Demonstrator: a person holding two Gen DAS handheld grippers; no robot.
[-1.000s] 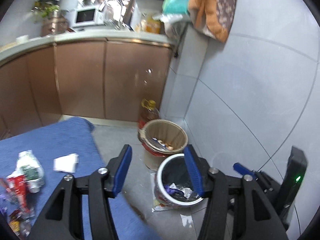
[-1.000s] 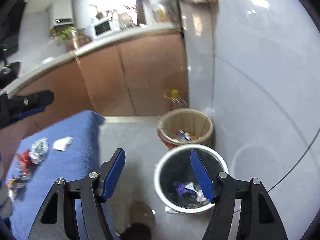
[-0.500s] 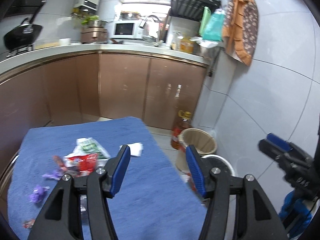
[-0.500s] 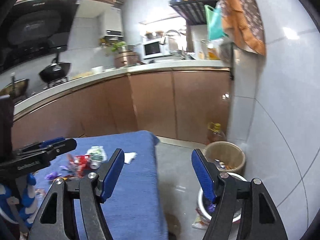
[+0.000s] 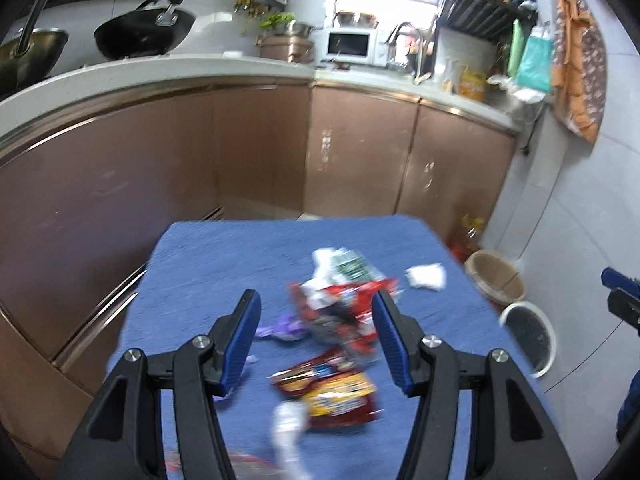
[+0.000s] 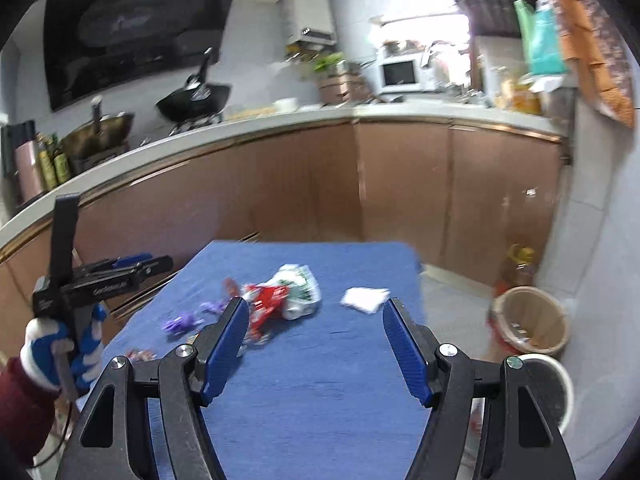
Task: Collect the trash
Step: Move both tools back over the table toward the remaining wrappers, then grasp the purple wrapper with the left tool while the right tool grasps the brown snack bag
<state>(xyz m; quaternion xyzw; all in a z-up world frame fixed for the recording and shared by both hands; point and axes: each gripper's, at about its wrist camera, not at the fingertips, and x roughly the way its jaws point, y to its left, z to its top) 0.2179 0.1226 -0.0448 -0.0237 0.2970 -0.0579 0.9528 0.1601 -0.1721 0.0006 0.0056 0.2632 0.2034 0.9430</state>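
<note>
Both grippers hang above a counter point(image 5: 208, 264) covered in blue cloth, each released and grasping nothing. The left gripper point(image 5: 316, 340) has its blue-padded jaws spread wide, and between them, lower on the cloth, lies the main heap of trash: a red snack wrapper point(image 5: 348, 312) crumpled against a white-and-green plastic bag point(image 5: 340, 266), with a purple wrapper point(image 5: 286, 328) just beside its left edge. Nearer the camera sits a dark red and yellow snack packet point(image 5: 332, 394), lying flat, and a white scrap point(image 5: 288, 432) below it, too blurred to identify. A crumpled white tissue point(image 5: 426, 277) lies apart from the heap, toward the counter's right edge. The right gripper point(image 6: 314, 346) is likewise spread open over a bare stretch of the blue cloth, its left pad near the red wrapper and its right pad short of the tissue point(image 6: 364, 299); the white-and-green bag point(image 6: 298, 290) sits between them, farther back. In the right wrist view the left gripper point(image 6: 136, 266) shows at the left edge, held by a hand in a blue-and-white glove point(image 6: 56, 354). On the floor to the right of the counter stand 2 bins, touching or nearly so: a tan bin point(image 6: 530, 322) with some scraps inside, and a white-rimmed bin point(image 5: 528, 336) with a dark liner nearer the camera. A yellow-capped oil bottle point(image 6: 518, 264) stands behind the tan bin against brown cabinets point(image 5: 360, 152).
</note>
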